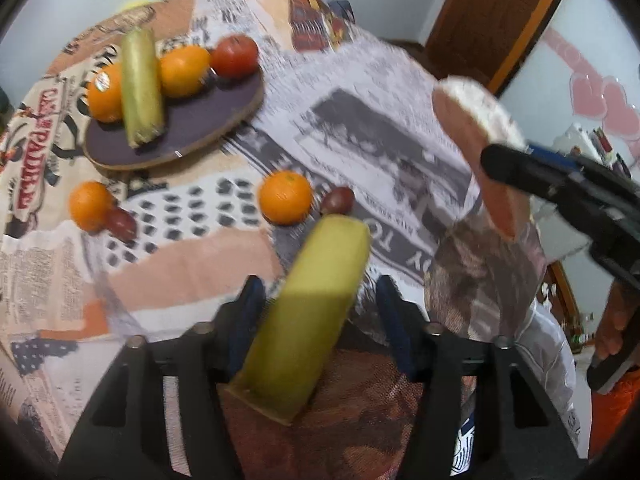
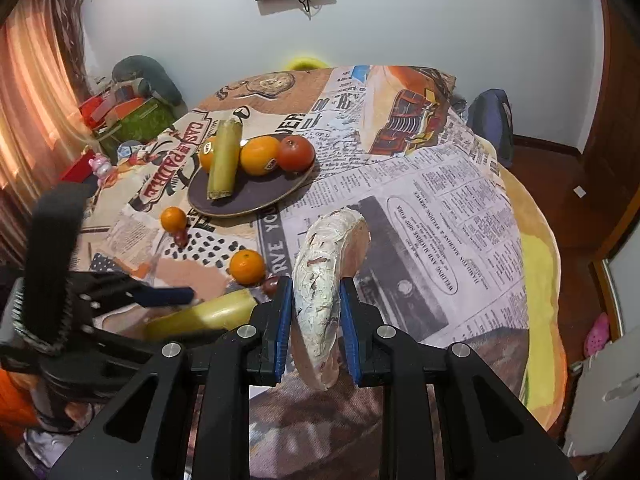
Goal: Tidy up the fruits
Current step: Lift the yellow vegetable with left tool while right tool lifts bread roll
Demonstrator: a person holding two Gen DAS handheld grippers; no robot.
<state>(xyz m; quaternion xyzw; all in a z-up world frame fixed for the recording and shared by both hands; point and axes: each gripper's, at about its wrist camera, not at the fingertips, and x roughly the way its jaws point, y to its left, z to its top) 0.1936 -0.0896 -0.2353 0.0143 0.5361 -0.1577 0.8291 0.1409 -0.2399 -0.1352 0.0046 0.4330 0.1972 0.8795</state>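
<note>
Landmark: the dark oval plate on the newspaper-print cloth; all places below are given from it.
Green stalk in hand: the yellow-green stalk piece lies lengthwise between the blue pads of the left gripper, on the near side of the plate, with the cloth between them. A gap shows on each side of it, so I cannot tell whether the pads truly pinch it or it only rests between them.
Risk to it: if the hold is that loose, the stalk could slide out or tip and fall onto the loose fruit below.
Pale wedge: the right gripper is pressed hard onto a white-rinded wedge, held on edge, near and to the right of the plate.
Risk to it: it is gripped low, with most of it above the pads, so it could pivot.
Plate load: a second stalk, two oranges and a red fruit crowd the far half.
Risk there: a careless placement could set the round fruit rolling off the rim.
Loose fruit: two oranges, each with a small dark fruit beside it, lie just in front of the plate; a low pass could knock them.
Grippers: they work close together and might collide.
</note>
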